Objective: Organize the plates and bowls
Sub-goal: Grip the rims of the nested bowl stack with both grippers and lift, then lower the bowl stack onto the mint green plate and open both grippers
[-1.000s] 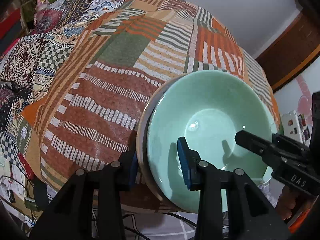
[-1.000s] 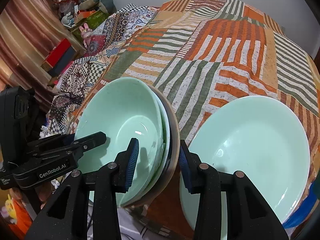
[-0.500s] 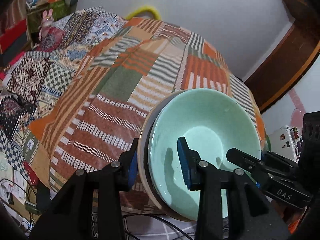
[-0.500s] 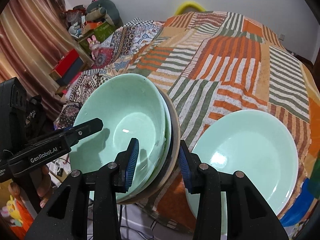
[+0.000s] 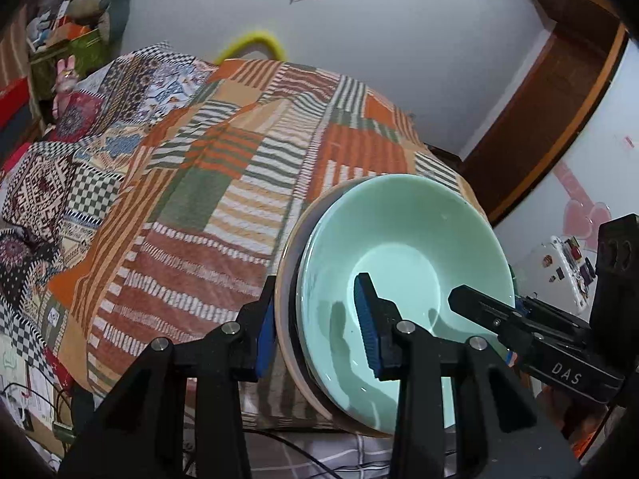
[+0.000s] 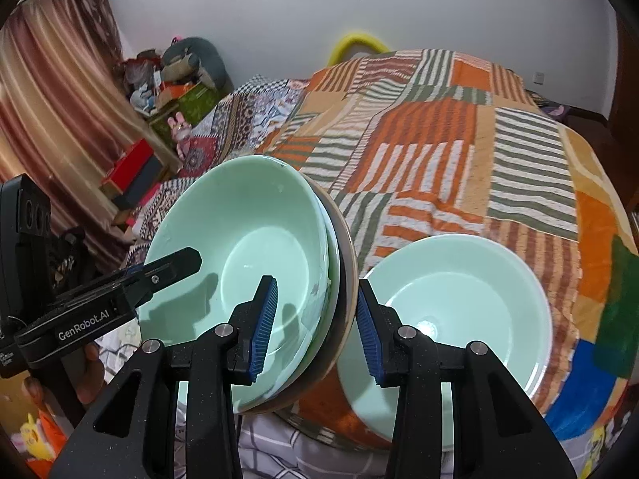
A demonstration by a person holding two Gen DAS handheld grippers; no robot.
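While both claws pinch opposite rims of the nested stack [image 5: 399, 263], left claw [image 5: 315, 335] and right claw [image 6: 313, 321] hold it in the air above the near edge of the bed [image 6: 439, 139]. One pale green plate [image 6: 459, 303] lies apart on the patchwork quilt, so gathering seems partly done. Curtains [image 6: 52, 92] and clutter line the room's wall.

Left wrist view looked along own fingers, steeply downward, very near stack of bowls [image 5: 403, 279] at lower right of frame; patchwork bedspread [image 5: 207, 199] filled middle, wall at top. Right wrist view faced same way, equally near, stack [image 6: 247, 263] at lower left. The 2 views shared stack, bedspread, yellow hoop [image 5: 255, 40], and each showed opposite gripper at frame edge.
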